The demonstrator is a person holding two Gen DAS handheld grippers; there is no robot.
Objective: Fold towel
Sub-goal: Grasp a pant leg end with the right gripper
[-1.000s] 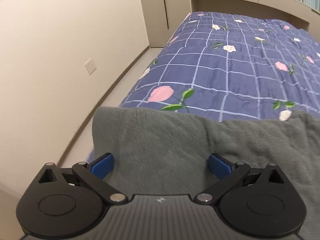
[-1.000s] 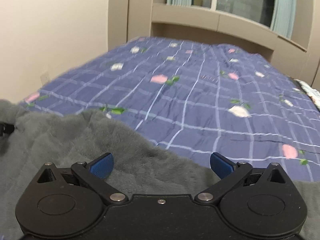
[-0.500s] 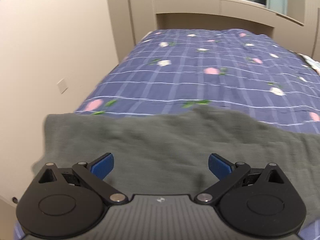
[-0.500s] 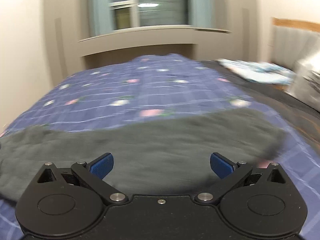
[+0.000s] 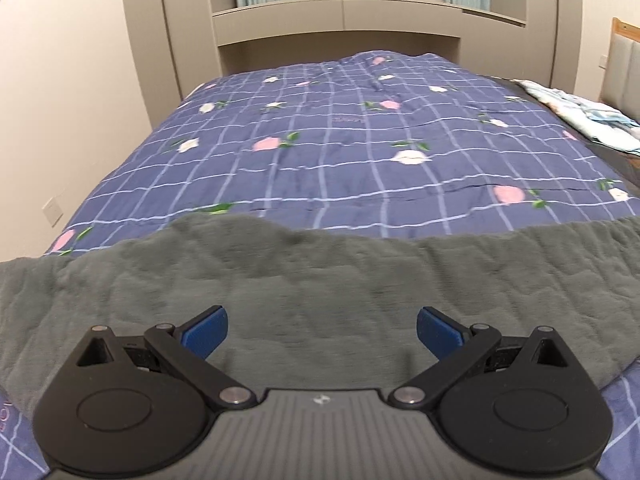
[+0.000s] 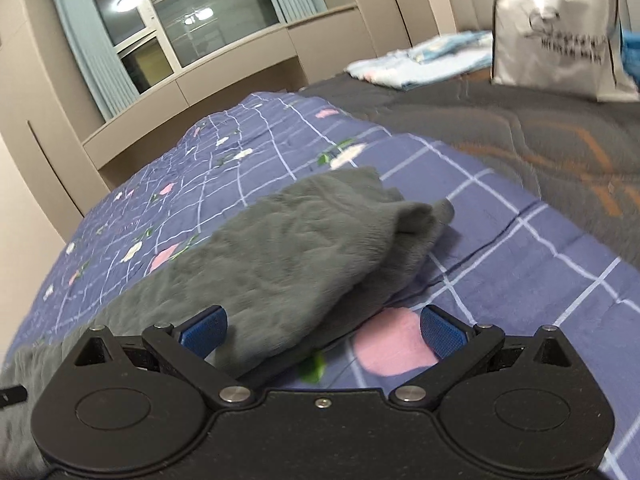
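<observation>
The plush grey towel lies on the blue checked quilt with pink and white flowers, along the quilt's near edge. In the left wrist view it spreads wide and fairly flat from the left edge of the bed to the right, its far hem wavy. In the right wrist view its right end is doubled over, an upper layer lying on a lower one, with the corner bunched near the quilt's right edge.

The left gripper hangs over the middle of the towel with its blue-padded fingers spread wide and nothing between them. The right gripper is likewise wide open and empty; its left finger sits over the folded towel edge and its right finger over bare quilt beside a pink flower. Whether either touches the cloth cannot be told.

Beyond the towel the quilt runs bare to the beige built-in headboard cabinet, with a window and pale blue curtains above. A beige wall with a socket plate borders the bed's left side.

Only the right wrist view shows the dark grey bedspread with orange lines past the quilt's right edge and a silver printed bag standing on it; folded pale blue linen appears in both.
</observation>
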